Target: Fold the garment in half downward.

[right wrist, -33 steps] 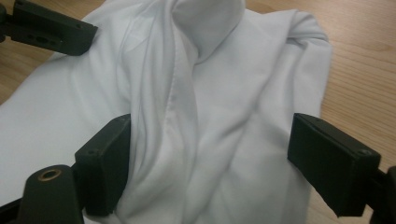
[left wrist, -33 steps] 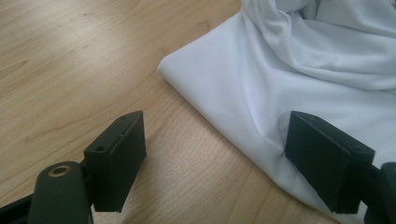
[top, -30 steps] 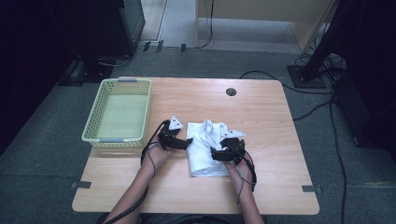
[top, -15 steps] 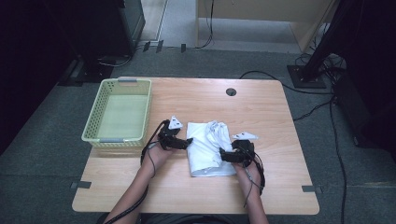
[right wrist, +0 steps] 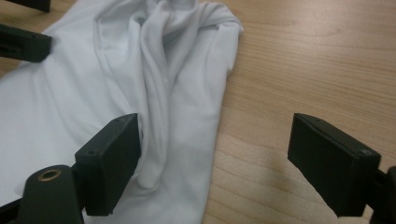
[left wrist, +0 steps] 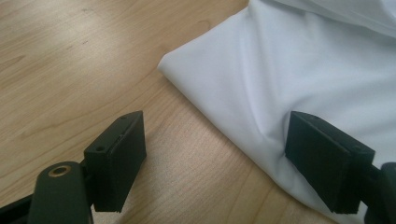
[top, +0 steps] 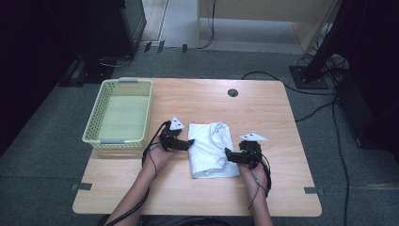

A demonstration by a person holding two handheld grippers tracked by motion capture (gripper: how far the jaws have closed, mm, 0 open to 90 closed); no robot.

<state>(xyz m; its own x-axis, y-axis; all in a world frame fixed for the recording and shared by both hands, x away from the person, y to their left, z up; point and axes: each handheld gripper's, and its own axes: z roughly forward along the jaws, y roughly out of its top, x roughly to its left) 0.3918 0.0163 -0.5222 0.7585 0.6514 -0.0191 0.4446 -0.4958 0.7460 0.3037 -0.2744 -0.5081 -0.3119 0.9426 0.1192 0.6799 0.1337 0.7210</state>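
- While I hold both grippers low in the high view, my right gripper [top: 229,155] sits at lower centre-right, its jaws spread apart with nothing clamped, tips at the right edge of the white cloth [top: 210,149].
- In the right gripper view, one jaw rests over the cloth's [right wrist: 116,84] bunched folds at lower left and the other stands over bare wood at lower right.
- My left gripper [top: 190,144] lies a little higher, just left of centre, jaws likewise apart and gripping nothing, tips at the cloth's left edge.
- In the left gripper view, the cloth's [left wrist: 299,70] folded corner sits between my jaws, one jaw over it at lower right.
- The cloth lies folded mid-frame on the wooden table [top: 197,99].
- Farther up at left, the pale green basket [top: 93,126] sits well apart from the cloth.
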